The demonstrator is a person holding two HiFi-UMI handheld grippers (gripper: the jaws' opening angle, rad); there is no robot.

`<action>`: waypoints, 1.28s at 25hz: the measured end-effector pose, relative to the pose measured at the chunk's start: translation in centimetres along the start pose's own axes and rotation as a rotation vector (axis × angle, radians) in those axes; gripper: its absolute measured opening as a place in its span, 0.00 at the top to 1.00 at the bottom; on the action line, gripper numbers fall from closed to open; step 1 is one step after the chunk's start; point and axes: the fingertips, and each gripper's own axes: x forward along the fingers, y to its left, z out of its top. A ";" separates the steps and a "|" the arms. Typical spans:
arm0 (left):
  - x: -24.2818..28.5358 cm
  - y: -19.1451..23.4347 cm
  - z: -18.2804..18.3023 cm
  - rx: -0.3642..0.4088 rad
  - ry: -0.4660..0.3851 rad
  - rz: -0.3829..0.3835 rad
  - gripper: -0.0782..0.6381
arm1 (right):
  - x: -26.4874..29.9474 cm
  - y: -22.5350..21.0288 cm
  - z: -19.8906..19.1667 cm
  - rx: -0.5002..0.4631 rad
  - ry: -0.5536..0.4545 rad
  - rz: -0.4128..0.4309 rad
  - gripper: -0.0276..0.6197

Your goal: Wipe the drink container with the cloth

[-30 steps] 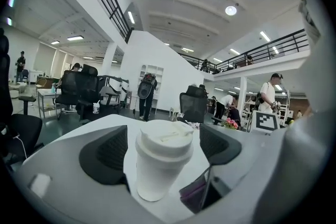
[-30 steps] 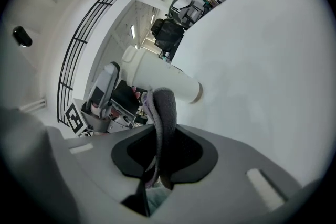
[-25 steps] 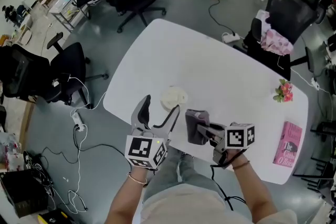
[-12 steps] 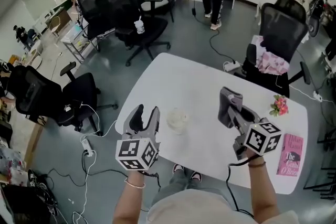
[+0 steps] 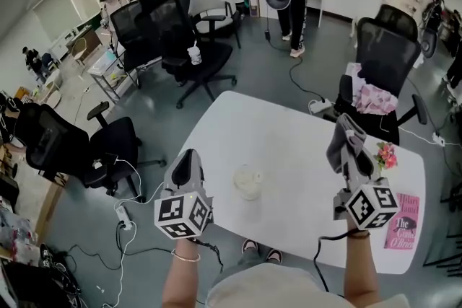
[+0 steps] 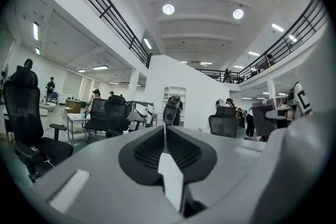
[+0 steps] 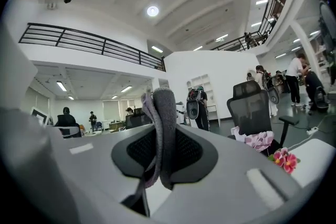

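Note:
The drink container (image 5: pixel 247 182), a clear squat cup with a pale lid, stands near the front edge of the white table (image 5: pixel 289 128). My left gripper (image 5: pixel 186 159) hovers to its left, past the table's edge. Its jaws have just been closing and now meet with nothing between them (image 6: pixel 164 131). My right gripper (image 5: pixel 348 141) is raised over the table's right part, well clear of the cup. It is shut on a grey cloth (image 5: pixel 342 138) that drapes over its jaws (image 7: pixel 160 128). Both grippers point level, out into the room.
Pink flowers (image 5: pixel 386 154) and a pink book (image 5: pixel 404 221) lie at the table's right end. A black chair with pink fabric (image 5: pixel 369 97) stands behind the table. Several office chairs (image 5: pixel 54 144) and floor cables (image 5: pixel 123 209) are on the left. People stand far back.
Both grippers have risen from the table. The left jaws went from wide open to shut. The right gripper swung right and up with the cloth, away from the cup.

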 end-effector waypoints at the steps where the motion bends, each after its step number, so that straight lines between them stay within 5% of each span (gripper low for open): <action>1: 0.0 0.1 -0.1 0.000 0.000 0.001 0.89 | -0.3 -0.3 -0.1 -0.001 -0.011 -0.015 0.85; 11: 0.2 2.2 -2.6 -0.014 0.028 0.055 0.89 | -2.7 -2.3 -1.6 -0.115 -0.111 -0.207 0.85; 32: 1.9 1.9 -4.4 -0.011 0.077 0.022 0.89 | -2.3 -3.1 -2.4 -0.163 -0.044 -0.269 0.85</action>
